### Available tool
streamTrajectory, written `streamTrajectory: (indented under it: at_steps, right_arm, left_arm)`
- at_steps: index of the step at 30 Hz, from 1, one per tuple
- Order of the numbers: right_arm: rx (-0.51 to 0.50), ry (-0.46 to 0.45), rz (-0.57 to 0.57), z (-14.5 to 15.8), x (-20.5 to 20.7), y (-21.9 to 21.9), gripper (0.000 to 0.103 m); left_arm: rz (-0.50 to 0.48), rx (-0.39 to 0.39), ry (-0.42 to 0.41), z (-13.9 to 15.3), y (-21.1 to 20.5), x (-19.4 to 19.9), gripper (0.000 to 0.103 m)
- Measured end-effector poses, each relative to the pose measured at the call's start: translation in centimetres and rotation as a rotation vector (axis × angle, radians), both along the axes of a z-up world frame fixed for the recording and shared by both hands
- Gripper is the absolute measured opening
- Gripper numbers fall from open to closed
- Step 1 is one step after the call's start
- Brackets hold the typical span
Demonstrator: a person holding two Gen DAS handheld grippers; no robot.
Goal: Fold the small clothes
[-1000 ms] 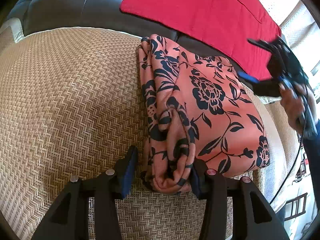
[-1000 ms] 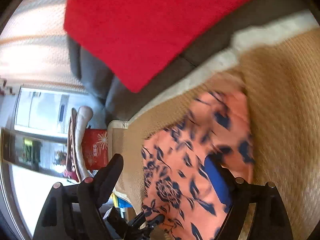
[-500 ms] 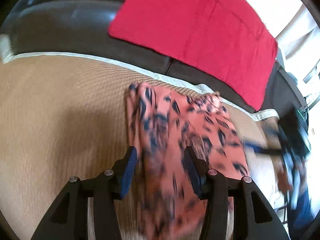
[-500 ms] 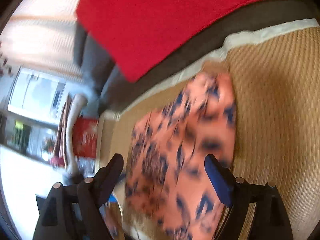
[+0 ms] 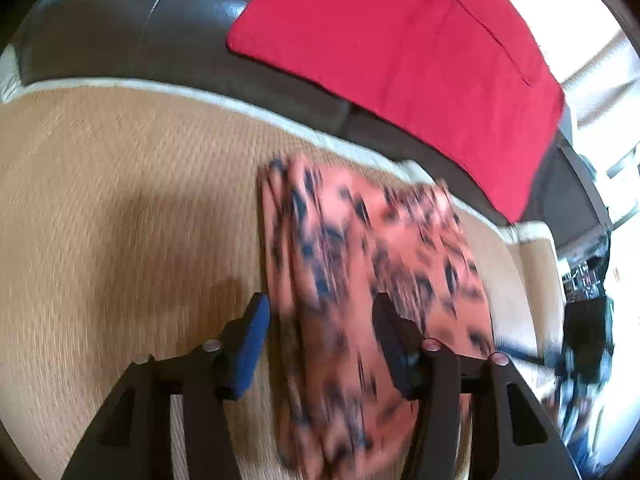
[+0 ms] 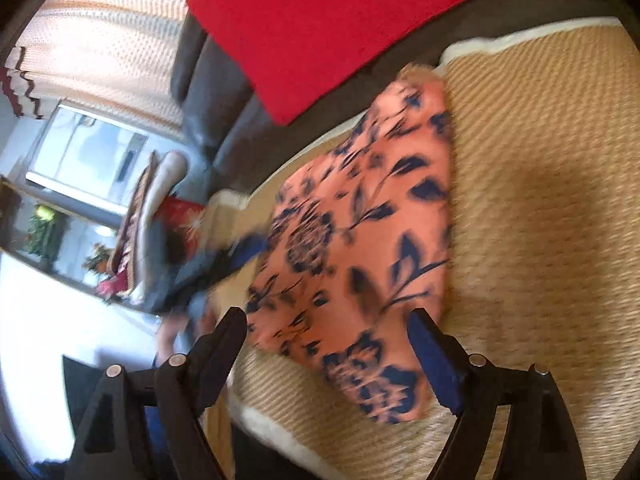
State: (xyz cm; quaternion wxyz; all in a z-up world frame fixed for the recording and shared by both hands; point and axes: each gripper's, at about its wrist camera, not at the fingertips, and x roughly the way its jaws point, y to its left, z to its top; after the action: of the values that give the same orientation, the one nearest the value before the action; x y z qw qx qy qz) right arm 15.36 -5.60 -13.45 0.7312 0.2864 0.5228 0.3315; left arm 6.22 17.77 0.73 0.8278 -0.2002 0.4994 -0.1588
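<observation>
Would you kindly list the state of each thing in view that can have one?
Floral garment: folded, lying flat on the woven mat, not gripped.
Left gripper: jaws open, above the garment.
Right gripper: jaws open, holding nothing.
Red cloth: spread over the sofa back.

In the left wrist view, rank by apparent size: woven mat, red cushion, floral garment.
1. Woven mat, covering most of the frame.
2. Red cushion and floral garment look about alike; the garment lies nearer the camera and is blurred, so I won't rank them.
</observation>
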Motion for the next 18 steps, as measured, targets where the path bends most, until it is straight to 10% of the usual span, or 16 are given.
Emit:
streamTrajectory:
  at_steps: [18]
  right_arm:
    - [0.047, 0.15, -0.005, -3.9, 4.4, 0.4, 0.086]
  left_arm:
    - [0.046, -0.072, 0.067, -4.0, -0.9, -2.7, 0.057]
